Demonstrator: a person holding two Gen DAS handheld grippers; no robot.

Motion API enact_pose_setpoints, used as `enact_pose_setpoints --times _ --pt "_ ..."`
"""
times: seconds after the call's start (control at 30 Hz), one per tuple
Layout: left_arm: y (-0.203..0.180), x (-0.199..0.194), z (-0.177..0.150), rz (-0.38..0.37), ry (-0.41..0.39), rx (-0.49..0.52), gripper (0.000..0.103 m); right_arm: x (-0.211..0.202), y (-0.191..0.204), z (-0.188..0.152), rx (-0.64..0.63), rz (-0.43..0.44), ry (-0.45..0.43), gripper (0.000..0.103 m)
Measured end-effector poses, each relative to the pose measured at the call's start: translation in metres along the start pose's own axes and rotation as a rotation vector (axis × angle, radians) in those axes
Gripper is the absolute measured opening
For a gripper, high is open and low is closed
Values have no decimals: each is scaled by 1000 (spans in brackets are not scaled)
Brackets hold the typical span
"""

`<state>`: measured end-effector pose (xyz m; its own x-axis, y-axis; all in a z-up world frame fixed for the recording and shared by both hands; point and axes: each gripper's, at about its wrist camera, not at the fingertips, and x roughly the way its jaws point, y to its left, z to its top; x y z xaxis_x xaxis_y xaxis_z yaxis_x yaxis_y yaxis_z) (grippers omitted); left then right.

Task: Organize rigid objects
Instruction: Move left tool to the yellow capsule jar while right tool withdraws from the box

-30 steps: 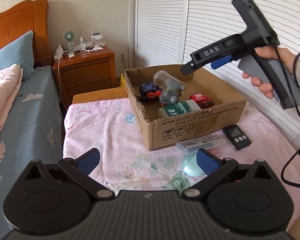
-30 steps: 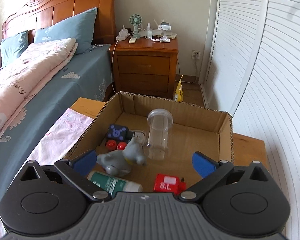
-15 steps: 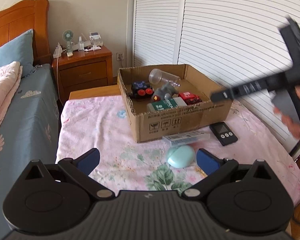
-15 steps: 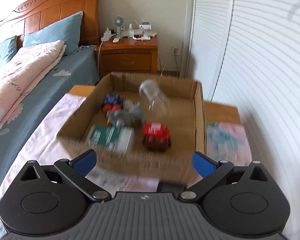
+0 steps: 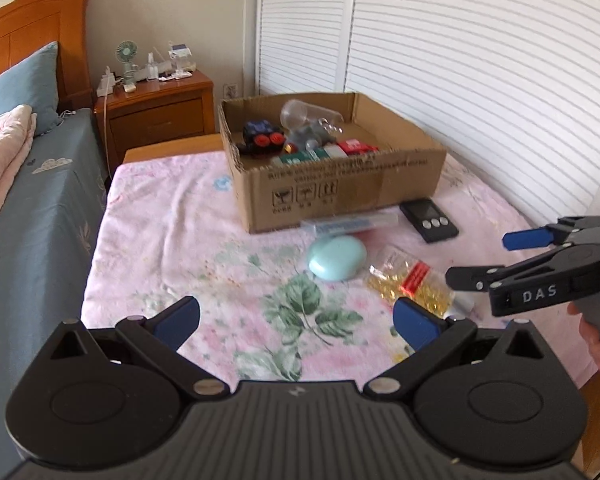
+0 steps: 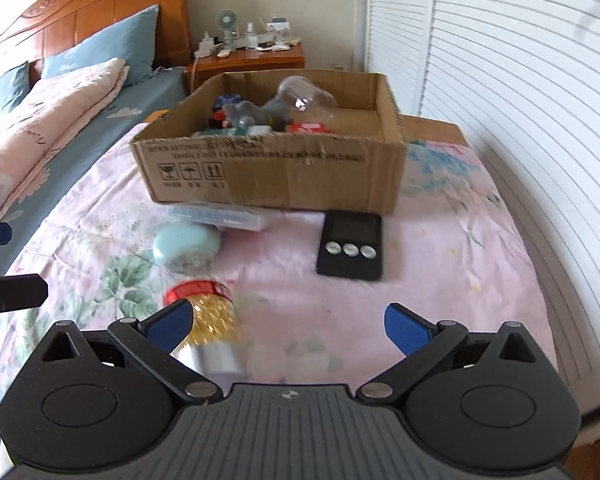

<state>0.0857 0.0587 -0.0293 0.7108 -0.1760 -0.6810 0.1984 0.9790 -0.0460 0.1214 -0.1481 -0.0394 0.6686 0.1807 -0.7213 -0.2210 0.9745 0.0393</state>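
Observation:
A cardboard box (image 5: 340, 184) (image 6: 276, 172) on the pink floral cloth holds a clear cup (image 5: 300, 114), a grey toy, a black toy with red wheels (image 5: 260, 140), a green box and a red block. In front of it lie a clear flat case (image 5: 352, 224) (image 6: 220, 216), a mint oval case (image 5: 337, 258) (image 6: 186, 246), a black timer (image 5: 428, 220) (image 6: 350, 246) and a packet of yellow beads (image 5: 412, 280) (image 6: 208, 308). My left gripper (image 5: 296, 320) is open and empty, low over the cloth. My right gripper (image 6: 288, 320) is open and empty, just right of the bead packet.
A bed with blue sheet and pink quilt (image 6: 40, 132) runs along the left. A wooden nightstand (image 5: 156, 108) with a small fan stands behind. White louvred doors (image 5: 460, 60) line the right. A hand (image 5: 596, 340) holds the right gripper at the right edge.
Both grippers have pulled back from the box toward the near side of the table. The right gripper dropped from above the box to low over the cloth; more loose items came into view.

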Motion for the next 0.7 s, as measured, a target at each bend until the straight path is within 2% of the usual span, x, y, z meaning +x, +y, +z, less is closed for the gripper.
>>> enact_pose_setpoints --times 0.17,0.33,0.43,0.57,0.63,0.7 --pt "3 18 0 -9 14 -2 102 2 -16 -2 56 -41 -17 103" --pt "2 44 4 -13 44 8 102 15 -31 1 86 -72 7 103" --pt "2 57 5 -23 62 5 102 15 -30 5 93 -23 11 103" --pt "4 74 2 -20 103 -1 102 7 -11 12 16 104 9 103" --pt "7 80 0 -17 126 -10 102 9 1 12 -38 152 45 103" --pt "11 85 -3 -15 143 -24 102 13 12 6 -96 165 86 103"
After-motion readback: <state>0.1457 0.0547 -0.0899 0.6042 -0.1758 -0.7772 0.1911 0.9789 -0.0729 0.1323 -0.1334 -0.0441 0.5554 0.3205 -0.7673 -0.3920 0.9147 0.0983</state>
